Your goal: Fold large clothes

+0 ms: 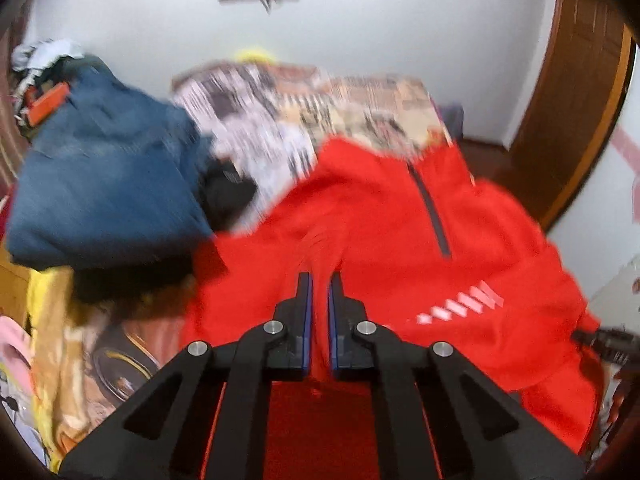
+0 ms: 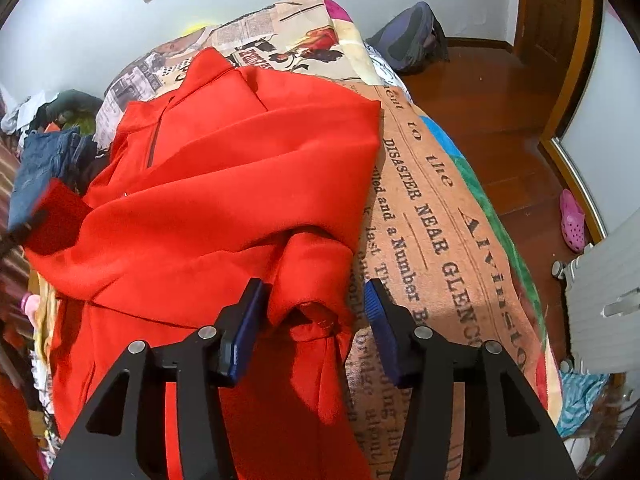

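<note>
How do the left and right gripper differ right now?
Left gripper: jaws nearly together, pinching a fold of the red jacket.
Right gripper: jaws apart, straddling a bunched red sleeve without pressing it.
The left view is blurred, the right view sharp.
Both have blue pads and point down at the same garment.

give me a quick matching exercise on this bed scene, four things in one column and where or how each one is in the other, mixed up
Things:
1. red zip-neck jacket
2. folded blue denim jeans
3. pink clog shoe
4. dark backpack

Place or state:
A. alone on the wooden floor, right of the bed
B. spread over the newspaper-print blanket
C. on the floor by the wall, past the bed's far end
D. lying left of the red garment

Pairs: 1-B, 2-D, 3-A, 4-C
</note>
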{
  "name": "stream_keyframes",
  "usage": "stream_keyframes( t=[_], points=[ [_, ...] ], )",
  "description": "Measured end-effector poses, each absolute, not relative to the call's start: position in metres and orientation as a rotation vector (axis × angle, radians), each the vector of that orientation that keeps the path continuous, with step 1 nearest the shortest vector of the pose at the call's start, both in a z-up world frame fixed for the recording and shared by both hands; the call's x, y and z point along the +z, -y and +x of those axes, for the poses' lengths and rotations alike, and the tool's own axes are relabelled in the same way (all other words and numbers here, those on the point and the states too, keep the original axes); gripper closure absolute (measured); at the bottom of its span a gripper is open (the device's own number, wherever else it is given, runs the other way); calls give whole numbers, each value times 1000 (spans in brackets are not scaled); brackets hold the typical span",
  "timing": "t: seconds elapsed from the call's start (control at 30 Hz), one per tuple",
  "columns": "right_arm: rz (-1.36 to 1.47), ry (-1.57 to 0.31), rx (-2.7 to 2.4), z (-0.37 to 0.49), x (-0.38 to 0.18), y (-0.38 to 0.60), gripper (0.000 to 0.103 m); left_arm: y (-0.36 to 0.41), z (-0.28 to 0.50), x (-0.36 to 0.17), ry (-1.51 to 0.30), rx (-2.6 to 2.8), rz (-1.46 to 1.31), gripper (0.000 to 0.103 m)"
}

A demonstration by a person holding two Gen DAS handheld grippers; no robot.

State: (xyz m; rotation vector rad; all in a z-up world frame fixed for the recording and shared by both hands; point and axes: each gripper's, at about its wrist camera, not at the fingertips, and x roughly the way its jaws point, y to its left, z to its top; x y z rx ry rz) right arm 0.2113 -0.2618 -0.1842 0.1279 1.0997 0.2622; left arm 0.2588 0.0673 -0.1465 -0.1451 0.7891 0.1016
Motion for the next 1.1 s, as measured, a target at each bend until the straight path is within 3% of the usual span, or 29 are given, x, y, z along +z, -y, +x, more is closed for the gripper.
stream_keyframes(
  t=[0.23, 0.53, 0.73, 0.93, 1.1],
  points=[
    [131, -1096, 256, 212, -186, 261, 55, -110, 223, -121, -666, 200, -237, 98],
    [117, -1092, 231, 211, -185, 257, 53, -116, 222, -184, -929, 153, -234, 97],
    [92, -1090, 216, 210, -184, 254, 50, -87, 235, -194, -962, 79, -231, 64],
    [99, -1089, 215, 210, -184, 254, 49, -54, 256, -197, -988, -10, -249, 54],
    [103, -1085, 217, 208, -184, 253, 48, -32, 259, -212, -1008, 34, -95, 54]
  ],
)
